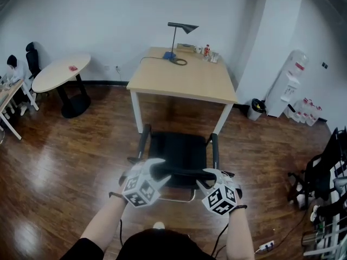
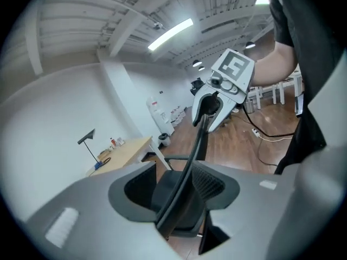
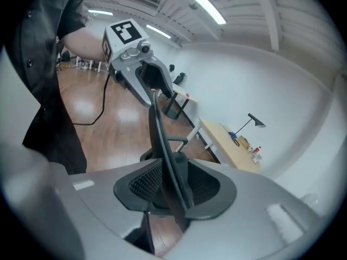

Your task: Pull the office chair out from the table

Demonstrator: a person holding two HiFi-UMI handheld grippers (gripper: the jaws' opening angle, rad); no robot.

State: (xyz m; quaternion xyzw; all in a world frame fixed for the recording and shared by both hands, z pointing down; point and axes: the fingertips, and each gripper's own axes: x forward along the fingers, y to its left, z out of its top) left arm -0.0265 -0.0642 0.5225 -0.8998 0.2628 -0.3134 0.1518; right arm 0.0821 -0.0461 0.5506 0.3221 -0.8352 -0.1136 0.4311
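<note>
The black office chair [image 1: 179, 150] stands on the wood floor, just clear of the light wooden table [image 1: 184, 80], with its seat facing the table. Both grippers are at the top rail of its backrest [image 1: 184, 172]. My left gripper [image 1: 157, 172] is at the rail's left end with its jaws spread wide. In the left gripper view the thin rail [image 2: 187, 167] runs between the jaws of the left gripper [image 2: 173, 199] with gaps on both sides. My right gripper [image 1: 209, 179] straddles the rail [image 3: 160, 140] at the right end, and the jaws of the right gripper [image 3: 173, 191] stand apart from it.
A black desk lamp [image 1: 181, 28] and small bottles sit on the table's far side. A round table [image 1: 59, 72] stands far left, with a person beyond it. A bin [image 1: 256, 108] and water dispenser [image 1: 287, 83] are at right. A power strip [image 1: 265, 246] lies near my feet.
</note>
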